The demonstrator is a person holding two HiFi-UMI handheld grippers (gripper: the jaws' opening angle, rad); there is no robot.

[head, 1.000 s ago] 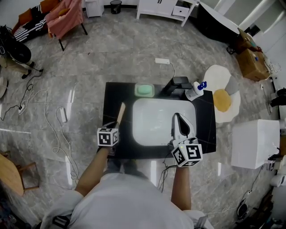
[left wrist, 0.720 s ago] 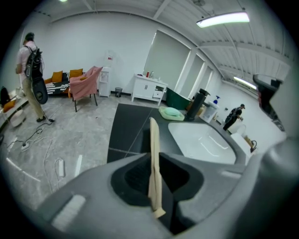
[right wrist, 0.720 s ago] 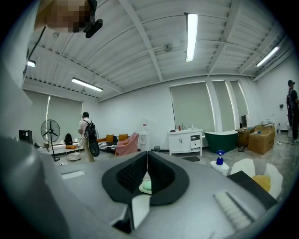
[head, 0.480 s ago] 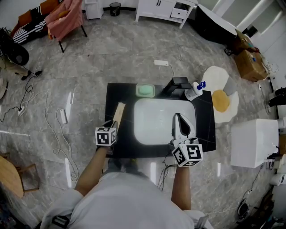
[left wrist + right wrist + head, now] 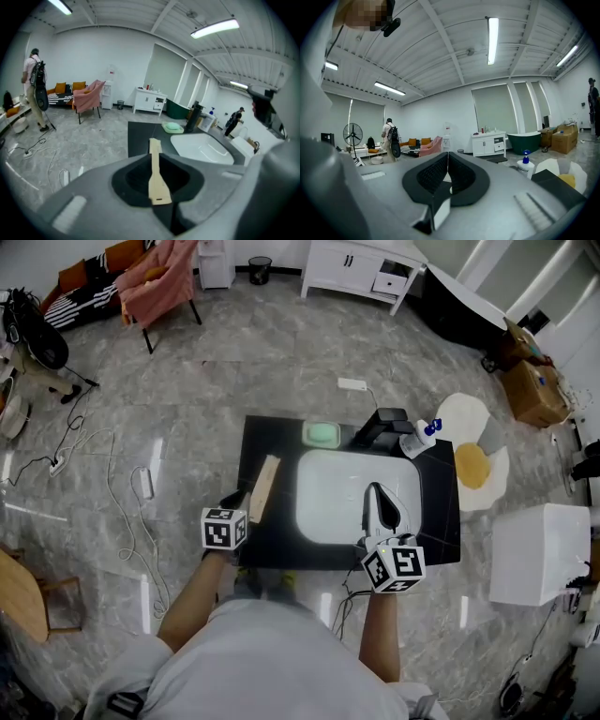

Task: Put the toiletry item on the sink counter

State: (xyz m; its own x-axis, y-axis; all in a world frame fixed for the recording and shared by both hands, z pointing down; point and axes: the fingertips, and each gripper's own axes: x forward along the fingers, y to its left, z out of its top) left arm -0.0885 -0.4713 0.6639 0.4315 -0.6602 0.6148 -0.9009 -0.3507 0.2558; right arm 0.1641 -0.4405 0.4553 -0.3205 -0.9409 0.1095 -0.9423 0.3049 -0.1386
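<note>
The left gripper's (image 5: 157,182) fingers (image 5: 136,178) are pinched on the broad near end of the wooden toiletry item (image 5: 155,166). That end sits squarely between the two dark pads, and the narrow shaft runs straight out ahead of the fingertips. In the head view the left gripper (image 5: 240,503) is at the front left corner of the black desk (image 5: 436,514). The wooden toiletry item (image 5: 263,486) reaches away from the person over the desk's left strip, between its left edge and the white basin (image 5: 328,491), with its far tip leaning slightly toward the basin. I cannot tell whether that tip touches the desk (image 5: 139,135) or hangs just above it.

The right gripper's (image 5: 447,171) fingers (image 5: 430,174) are pressed together with only a thin slit between them and nothing held. In the head view the right gripper (image 5: 375,493) is over the right half of the basin, pointing toward the back of the desk.

Along the back edge a green soap dish (image 5: 322,434) lies left of the black faucet (image 5: 380,422), and a white pump bottle (image 5: 415,436) with a blue top stands just right of it. Grey marble floor (image 5: 187,381) surrounds the desk.
</note>
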